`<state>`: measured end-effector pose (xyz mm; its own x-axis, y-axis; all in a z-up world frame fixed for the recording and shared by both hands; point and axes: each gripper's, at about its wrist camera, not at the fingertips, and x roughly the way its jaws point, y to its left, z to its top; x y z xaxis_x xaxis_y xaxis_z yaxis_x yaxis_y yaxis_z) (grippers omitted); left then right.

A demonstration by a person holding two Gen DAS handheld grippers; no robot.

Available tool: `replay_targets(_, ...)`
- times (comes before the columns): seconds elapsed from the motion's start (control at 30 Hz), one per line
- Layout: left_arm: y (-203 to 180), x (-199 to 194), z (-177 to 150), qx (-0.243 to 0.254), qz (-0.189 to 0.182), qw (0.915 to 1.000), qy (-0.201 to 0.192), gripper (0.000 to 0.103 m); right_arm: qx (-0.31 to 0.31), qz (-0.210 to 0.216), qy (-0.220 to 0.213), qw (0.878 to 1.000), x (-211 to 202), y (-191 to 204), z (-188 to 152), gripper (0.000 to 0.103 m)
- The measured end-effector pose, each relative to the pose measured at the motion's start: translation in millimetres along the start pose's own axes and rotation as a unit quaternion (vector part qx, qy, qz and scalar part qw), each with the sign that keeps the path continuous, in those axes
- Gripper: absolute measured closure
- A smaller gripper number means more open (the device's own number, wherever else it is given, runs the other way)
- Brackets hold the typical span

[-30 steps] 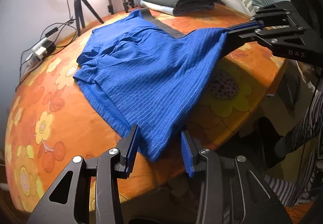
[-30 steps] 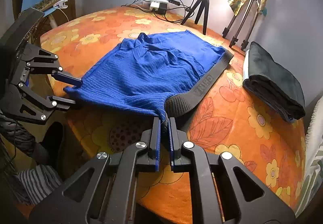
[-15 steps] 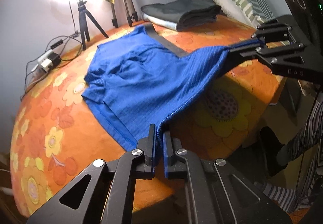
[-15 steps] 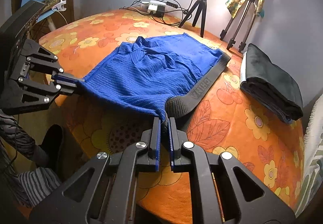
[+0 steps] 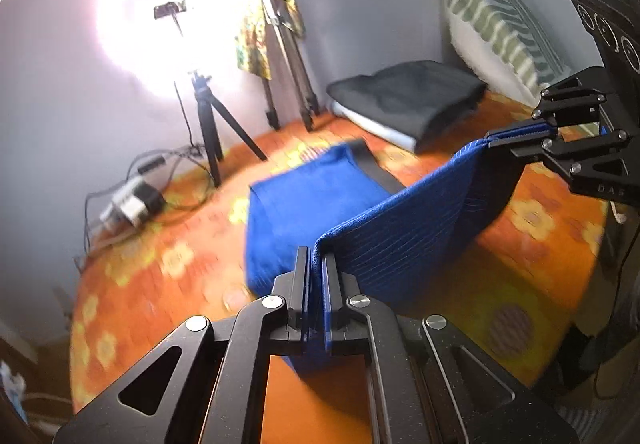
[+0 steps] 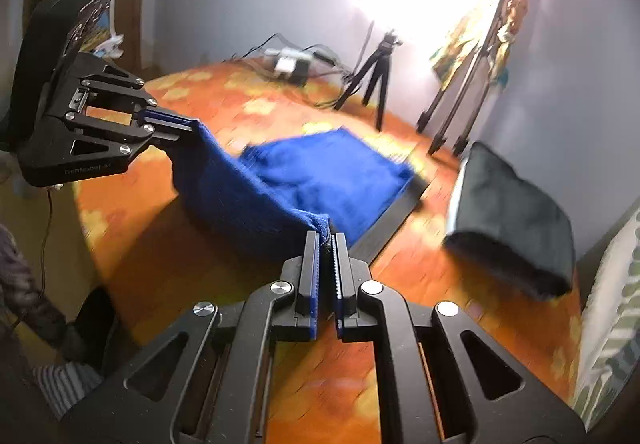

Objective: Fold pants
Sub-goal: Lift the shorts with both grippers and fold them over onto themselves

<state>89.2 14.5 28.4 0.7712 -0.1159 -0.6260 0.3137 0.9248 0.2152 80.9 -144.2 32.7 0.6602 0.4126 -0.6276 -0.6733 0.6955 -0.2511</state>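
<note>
- The left gripper [image 5: 316,264], which stood open around the hem a second ago, now has its fingers clamped on the near corner of the blue pinstriped pants [image 5: 304,204], and the right gripper [image 6: 327,244] keeps its fingers pinched on the other near corner, by the dark elastic waistband [image 6: 394,212].
- Both corners have risen off the orange floral table [image 5: 140,284]; the near edge hangs taut between the two tools, while the far half of the garment still lies flat on the cloth.
- Heavy motion blur in both views suggests a fast sweep; the likely reading is that the fold is under way, the lifted edge being carried over toward the far side.
- A folded dark garment [image 6: 516,216] sits well apart near the wall, beside a black tripod [image 5: 208,132].
- Legible writing: "GenRobot.AI" on the left tool's body in the right wrist view, and "DAS" on the right tool in the left wrist view; lettering on the waistband is too blurred to read.
</note>
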Motion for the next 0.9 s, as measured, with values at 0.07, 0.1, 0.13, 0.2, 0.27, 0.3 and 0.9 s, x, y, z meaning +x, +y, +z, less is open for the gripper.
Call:
replay_targets(0.07,9,18,15,0.006,0.005,1.0000,-0.001,0.100,0.013,0.000,-0.002,1.000,16,-19,15,0.097)
replay_targets(0.1,13,26,20,0.008,0.007,0.9999,-0.001,0.100,0.017,0.001,-0.003,1.000,22,-24,20,0.097)
replay_targets(0.13,18,35,25,0.007,0.007,0.9999,0.000,0.100,0.022,0.001,-0.001,1.000,32,-32,26,0.097)
replay_targets(0.2,27,58,35,0.005,0.007,1.0000,0.003,0.100,0.028,0.000,0.005,1.000,51,-44,34,0.097)
replay_targets(0.27,31,77,42,0.007,0.009,0.9999,0.007,0.100,0.033,-0.001,0.018,0.999,78,-60,42,0.097)
replay_targets(0.3,34,92,45,0.009,0.010,0.9999,0.011,0.100,0.038,0.000,0.025,0.999,90,-68,44,0.097)
replay_targets(0.9,75,233,53,0.011,0.031,0.9966,0.075,0.100,0.069,0.020,0.118,0.990,252,-135,65,0.097)
